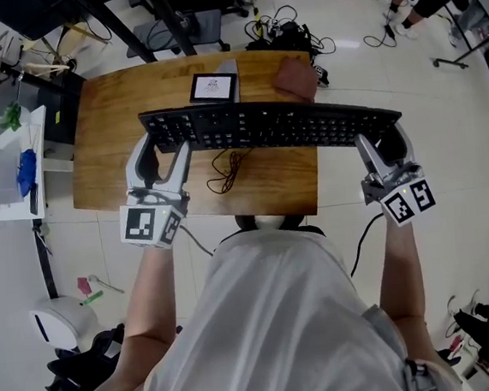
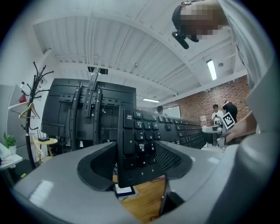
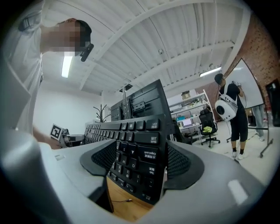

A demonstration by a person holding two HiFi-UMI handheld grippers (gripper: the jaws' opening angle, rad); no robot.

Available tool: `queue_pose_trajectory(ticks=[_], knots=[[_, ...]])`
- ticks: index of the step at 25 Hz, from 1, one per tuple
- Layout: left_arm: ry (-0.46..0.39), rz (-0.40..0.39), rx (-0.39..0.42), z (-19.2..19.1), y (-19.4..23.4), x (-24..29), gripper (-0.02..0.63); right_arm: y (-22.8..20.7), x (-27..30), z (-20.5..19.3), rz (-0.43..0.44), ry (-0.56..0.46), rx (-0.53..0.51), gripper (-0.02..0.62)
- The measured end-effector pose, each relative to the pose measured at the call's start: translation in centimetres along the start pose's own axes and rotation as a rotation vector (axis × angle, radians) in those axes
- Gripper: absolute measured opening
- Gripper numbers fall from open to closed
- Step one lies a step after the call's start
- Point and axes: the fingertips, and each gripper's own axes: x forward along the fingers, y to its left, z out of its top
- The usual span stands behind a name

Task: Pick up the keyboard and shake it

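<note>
I counted one keyboard (image 1: 281,127). There were two grippers, a left gripper (image 1: 164,151) and a right gripper (image 1: 384,141), and two marker cubes (image 1: 150,225), one per gripper. There was one wooden table (image 1: 127,141), and on it one small screen (image 1: 213,87), one brown pouch (image 1: 295,78) and one thin cable (image 1: 229,170). One coat stand (image 2: 37,87) stood farther off.

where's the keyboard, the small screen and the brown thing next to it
keyboard (image 1: 272,127), head view, middle of its key field
small screen (image 1: 213,87), head view, centre of its display
brown thing (image 1: 296,79), head view, middle of its top
</note>
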Motion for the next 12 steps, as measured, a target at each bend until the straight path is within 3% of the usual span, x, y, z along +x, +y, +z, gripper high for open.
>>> queue_pose_trajectory(ticks=[12], knots=[[0.255, 0.004, -0.143, -10.6, 0.5, -1.3, 0.262, -0.5, -0.3, -10.2, 0.010, 0.209, 0.167, 0.330]])
